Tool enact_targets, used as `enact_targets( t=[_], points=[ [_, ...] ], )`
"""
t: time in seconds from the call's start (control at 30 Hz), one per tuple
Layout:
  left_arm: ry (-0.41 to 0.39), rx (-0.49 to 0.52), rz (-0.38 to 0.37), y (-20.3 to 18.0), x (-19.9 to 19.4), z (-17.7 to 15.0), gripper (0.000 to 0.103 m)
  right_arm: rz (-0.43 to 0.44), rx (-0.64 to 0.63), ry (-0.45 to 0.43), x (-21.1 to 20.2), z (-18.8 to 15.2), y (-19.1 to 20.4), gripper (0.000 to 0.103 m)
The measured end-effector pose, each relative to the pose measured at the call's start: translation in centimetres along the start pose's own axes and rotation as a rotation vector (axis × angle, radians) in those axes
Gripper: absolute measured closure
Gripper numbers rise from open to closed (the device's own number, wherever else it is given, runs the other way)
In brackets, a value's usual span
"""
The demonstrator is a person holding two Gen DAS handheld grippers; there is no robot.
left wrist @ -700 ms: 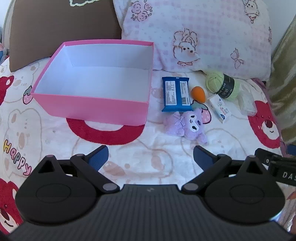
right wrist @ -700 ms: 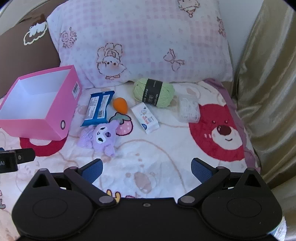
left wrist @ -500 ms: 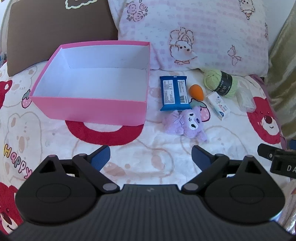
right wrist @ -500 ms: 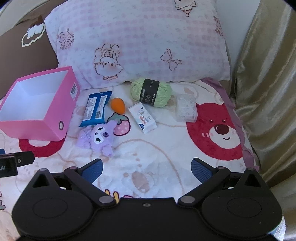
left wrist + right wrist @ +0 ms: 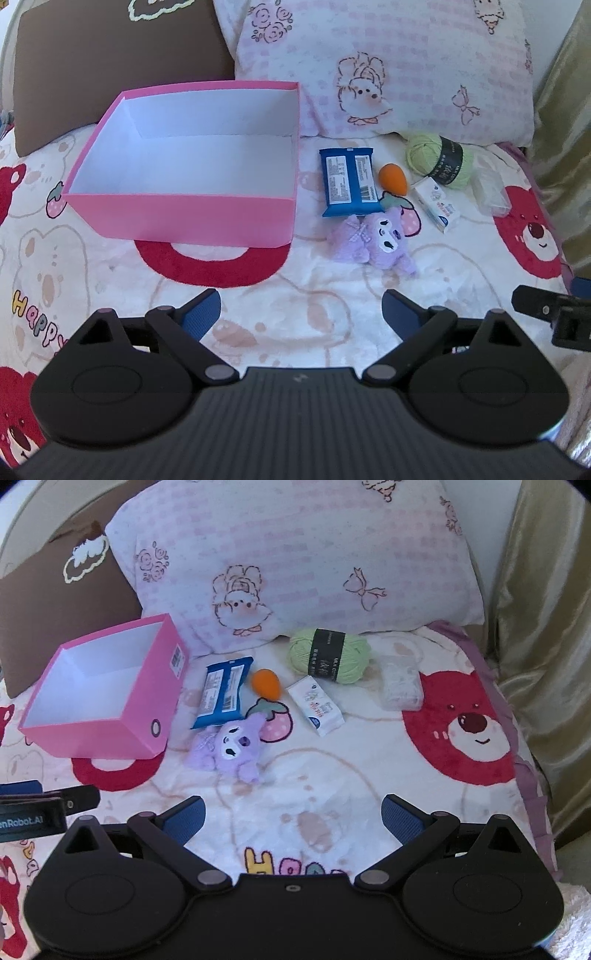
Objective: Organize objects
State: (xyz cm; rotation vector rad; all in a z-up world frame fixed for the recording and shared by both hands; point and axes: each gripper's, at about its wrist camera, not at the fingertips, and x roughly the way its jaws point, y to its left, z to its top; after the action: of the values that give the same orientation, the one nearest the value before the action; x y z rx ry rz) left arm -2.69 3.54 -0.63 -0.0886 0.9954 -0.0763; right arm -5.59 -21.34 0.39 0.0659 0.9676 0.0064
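Both grippers — left gripper [image 5: 301, 308], right gripper [image 5: 291, 814] — hover, fingers spread and empty, pink box [image 5: 184, 218] at the left gripper's eleven o'clock.

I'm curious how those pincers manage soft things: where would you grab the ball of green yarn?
Probably across the middle of the green yarn, at its black paper band, coming from above. The skein lies on its side, and the band marks its firmest, narrowest girth; the loose ends would squash.

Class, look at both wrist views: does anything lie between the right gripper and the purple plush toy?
Nothing visible does. The right gripper hangs open over bare blanket, and the purple plush toy lies just ahead, uncovered.
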Motion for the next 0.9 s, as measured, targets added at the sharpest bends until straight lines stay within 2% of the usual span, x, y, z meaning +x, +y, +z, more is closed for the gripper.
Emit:
enact_targets(
  t=[0.1, 0.2, 0.33, 0.47, 0.63, 0.9],
  points=[
    [-0.003, 0.014, 0.005, -0.2, -0.2, 0.1, 0.008, -0.021, 0.009, -0.015, -0.5, 0.0, 0.1, 0.001],
    [0.009, 0.001, -0.020, -0.2, -0.2, 0.3, 0.008, -0.023, 0.001, -0.034, -1.2, 0.1, 0.1, 0.001],
    [0.003, 0.016, -0.003, -0.4, -0.4, 0.3, 0.008, -0.056, -0.024, -0.053, -1.9, 0.3, 0.2, 0.001],
    [0.004, 0.027, -0.008, -0.4, -0.2, 0.3, 0.008, -0.038, -0.024, -0.052, -2.2, 0.4, 0.1, 0.001],
    [0.002, 0.045, 0.059, -0.1, -0.1, 0.3, 0.008, -0.012, -0.021, -0.044, -2.4, 0.3, 0.0, 0.001],
    [0.002, 0.063, 0.023, -0.5, -0.6, 0.2, 0.008, -0.008, -0.031, -0.034, -2.1, 0.1, 0.1, 0.001]
  ],
)
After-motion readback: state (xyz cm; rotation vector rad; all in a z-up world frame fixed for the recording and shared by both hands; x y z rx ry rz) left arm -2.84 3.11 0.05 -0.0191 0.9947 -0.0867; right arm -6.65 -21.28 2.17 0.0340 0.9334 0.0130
